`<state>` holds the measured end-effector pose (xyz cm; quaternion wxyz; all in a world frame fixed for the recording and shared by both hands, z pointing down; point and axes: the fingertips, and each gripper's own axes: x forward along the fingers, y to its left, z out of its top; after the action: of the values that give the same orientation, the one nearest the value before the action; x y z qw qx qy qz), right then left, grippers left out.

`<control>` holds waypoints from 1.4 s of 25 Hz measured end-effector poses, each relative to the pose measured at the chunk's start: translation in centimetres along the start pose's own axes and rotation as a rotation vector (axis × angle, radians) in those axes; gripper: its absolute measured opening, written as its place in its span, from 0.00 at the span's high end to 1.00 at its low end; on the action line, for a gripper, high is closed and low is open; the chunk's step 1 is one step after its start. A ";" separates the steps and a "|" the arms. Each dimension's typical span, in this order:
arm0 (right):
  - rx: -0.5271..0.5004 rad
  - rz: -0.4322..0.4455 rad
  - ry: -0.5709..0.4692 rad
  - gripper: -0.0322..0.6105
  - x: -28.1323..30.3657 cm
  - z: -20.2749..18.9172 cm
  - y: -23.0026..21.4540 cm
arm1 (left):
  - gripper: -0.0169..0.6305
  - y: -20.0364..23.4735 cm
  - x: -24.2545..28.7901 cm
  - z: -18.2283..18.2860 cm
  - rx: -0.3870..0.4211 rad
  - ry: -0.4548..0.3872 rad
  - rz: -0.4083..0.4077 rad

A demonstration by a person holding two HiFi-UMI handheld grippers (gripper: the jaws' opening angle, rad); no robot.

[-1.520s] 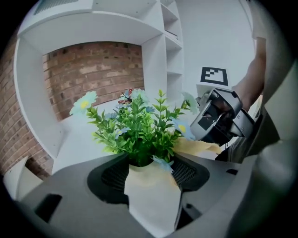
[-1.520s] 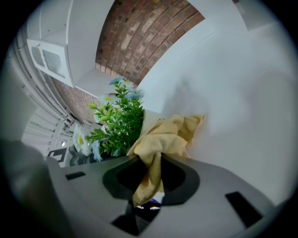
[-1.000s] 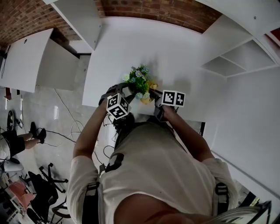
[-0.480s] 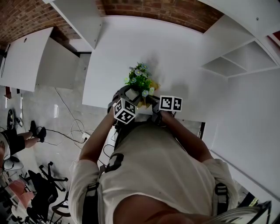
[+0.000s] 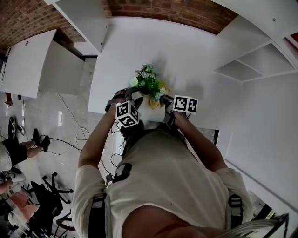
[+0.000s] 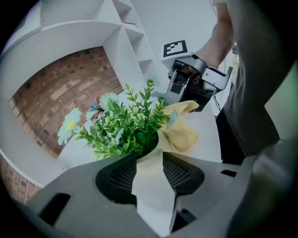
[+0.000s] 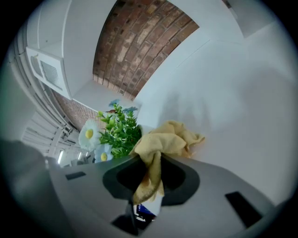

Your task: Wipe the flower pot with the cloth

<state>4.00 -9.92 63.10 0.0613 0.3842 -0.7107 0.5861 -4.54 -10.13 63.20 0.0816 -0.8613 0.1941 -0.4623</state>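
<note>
An office-style workroom is taking shape around a white table [image 5: 195, 51]: a brick wall [image 5: 177, 14] is running behind it, white shelves [image 5: 253, 62] are standing to its right, and swivel chairs [image 5: 49, 197] and loose cables [image 5: 63, 141] are cluttering the pale floor [image 5: 46, 116] to its left.

No words, brand names or numbers can be read anywhere. The only signs are black-and-white square code patterns on the two marker cubes, the left cube [image 5: 126, 114] and the right cube [image 5: 185, 104]. A small blue label [image 7: 145, 210], deep between the jaws of the right tongs [image 7: 151, 167], is too blurred to read.
</note>
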 end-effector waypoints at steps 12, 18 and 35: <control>-0.017 0.038 0.129 0.81 0.9 -5.1 1.7 | 0.69 -0.6 0.2 1.7 -0.321 -0.041 0.095; -0.016 0.021 0.085 0.81 0.4 -3.5 1.0 | 0.60 -0.7 -0.7 1.8 -0.307 -0.089 0.041; -0.013 0.003 0.036 0.81 0.4 -2.0 0.9 | 0.69 -0.3 0.7 1.7 -0.216 -0.050 0.036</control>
<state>2.37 -8.32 63.23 0.0756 0.3722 -0.7138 0.5885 -2.70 -10.20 62.94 0.0013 -0.8727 0.2559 -0.4157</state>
